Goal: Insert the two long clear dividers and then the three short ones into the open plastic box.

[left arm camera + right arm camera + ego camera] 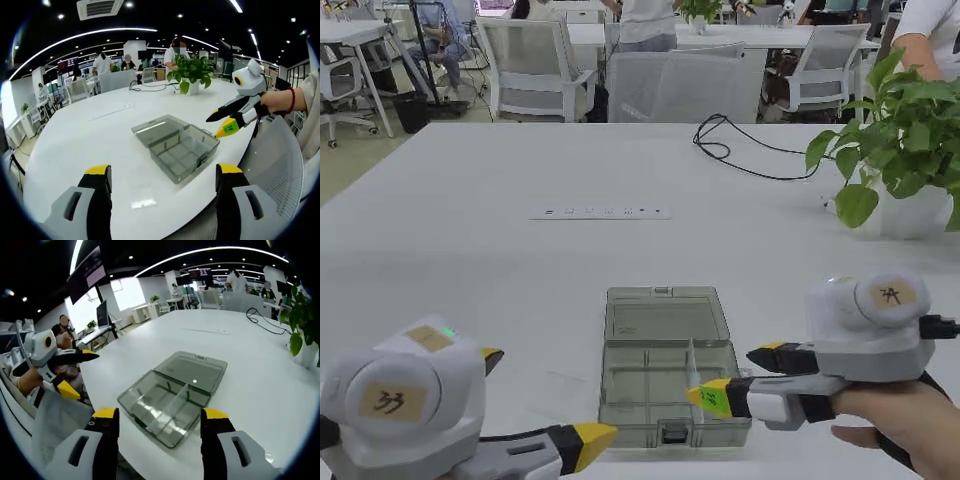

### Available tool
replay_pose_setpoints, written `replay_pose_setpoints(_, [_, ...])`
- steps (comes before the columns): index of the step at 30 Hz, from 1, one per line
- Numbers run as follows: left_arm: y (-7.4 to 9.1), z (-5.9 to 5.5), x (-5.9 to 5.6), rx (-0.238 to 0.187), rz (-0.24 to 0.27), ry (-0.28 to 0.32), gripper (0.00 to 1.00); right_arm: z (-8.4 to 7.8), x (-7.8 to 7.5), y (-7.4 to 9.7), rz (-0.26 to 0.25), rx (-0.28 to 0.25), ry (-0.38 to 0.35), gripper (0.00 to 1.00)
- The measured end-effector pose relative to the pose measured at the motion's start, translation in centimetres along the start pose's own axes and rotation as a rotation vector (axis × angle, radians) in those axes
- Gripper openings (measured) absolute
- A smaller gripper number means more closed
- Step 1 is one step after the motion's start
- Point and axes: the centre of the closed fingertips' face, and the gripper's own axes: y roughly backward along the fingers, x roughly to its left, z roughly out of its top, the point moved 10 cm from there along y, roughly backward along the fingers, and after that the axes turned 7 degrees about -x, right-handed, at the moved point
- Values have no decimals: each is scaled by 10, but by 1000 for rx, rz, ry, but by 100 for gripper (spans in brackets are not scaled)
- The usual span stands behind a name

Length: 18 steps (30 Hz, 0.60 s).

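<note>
At the near left, the left hand-held gripper [542, 400] hovers above the white counter [470, 250] with its yellow-tipped jaws spread wide and nothing between them; in its own view both jaws frame the box from a distance. Farther back, a flat white strip [600, 212] lies on the counter. The open plastic box [640, 385] sits near the front edge, in the middle, between the two grippers. Its lid [665, 320] is folded flat on the far side and its latch faces the person. Inside the base, a clear divider [691, 362] stands upright right of centre, and the right gripper view shows partition lines crossing the base, though I cannot tell how many pieces are seated. Just right of the box, the right hand-held gripper [732, 377] is held in a hand [900, 420], jaws parted and empty, tips pointing left over the box's right edge. Beyond it, a black cable [740, 150] loops across the counter, and a potted plant [900, 130] stands at the far right.
</note>
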Motion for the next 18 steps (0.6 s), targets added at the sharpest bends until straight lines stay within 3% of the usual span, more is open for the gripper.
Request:
replay_pose_setpoints(14, [-1,-7,3,42,21,30,83,-7,-3,15,16,-61,46,77])
replay_pose_setpoints(18, [-4,-9,6,64,20,52,77,-6,-3,16,16,-67,59,77])
